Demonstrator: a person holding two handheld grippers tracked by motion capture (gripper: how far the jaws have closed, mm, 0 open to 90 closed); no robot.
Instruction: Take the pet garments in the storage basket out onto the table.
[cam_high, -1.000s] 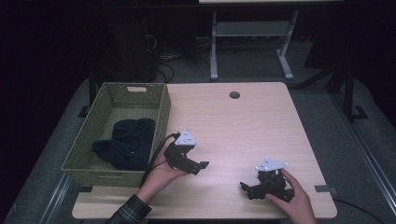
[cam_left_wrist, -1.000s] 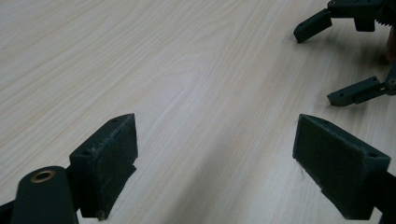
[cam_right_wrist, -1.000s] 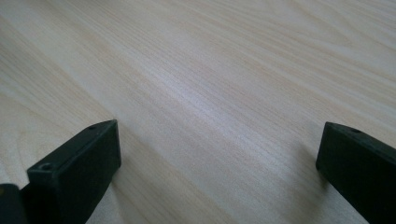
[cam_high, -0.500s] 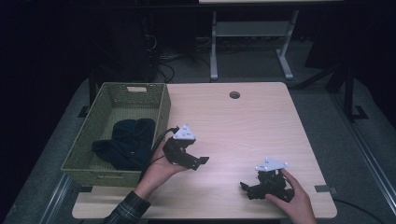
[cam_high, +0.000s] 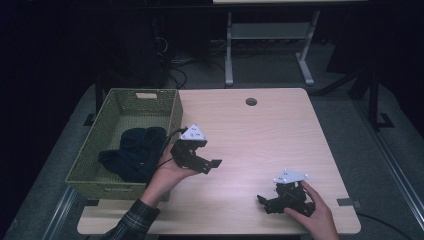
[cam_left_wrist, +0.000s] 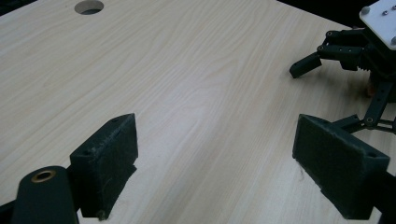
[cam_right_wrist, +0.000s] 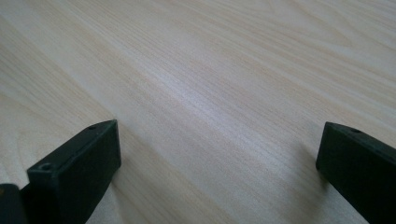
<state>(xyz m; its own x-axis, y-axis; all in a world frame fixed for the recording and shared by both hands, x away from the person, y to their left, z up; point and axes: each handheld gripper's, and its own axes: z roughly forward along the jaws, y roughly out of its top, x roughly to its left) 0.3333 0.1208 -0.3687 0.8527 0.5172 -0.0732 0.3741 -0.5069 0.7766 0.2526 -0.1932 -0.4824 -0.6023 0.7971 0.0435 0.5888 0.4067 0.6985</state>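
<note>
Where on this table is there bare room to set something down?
The table is bare between the cable hole and both grippers, and along its right edge. Crowded: the basket holding dark cloth, the left gripper beside it, and the right gripper near the front edge.

We see a green basket holding dark cloth. Just beside the basket, the left gripper is held above the table. Well apart from it sits the right gripper.

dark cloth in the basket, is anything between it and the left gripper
Yes: the basket's near side wall stands between the left gripper, held over the table beside it, and the dark cloth. From above, nothing covers the cloth.
</note>
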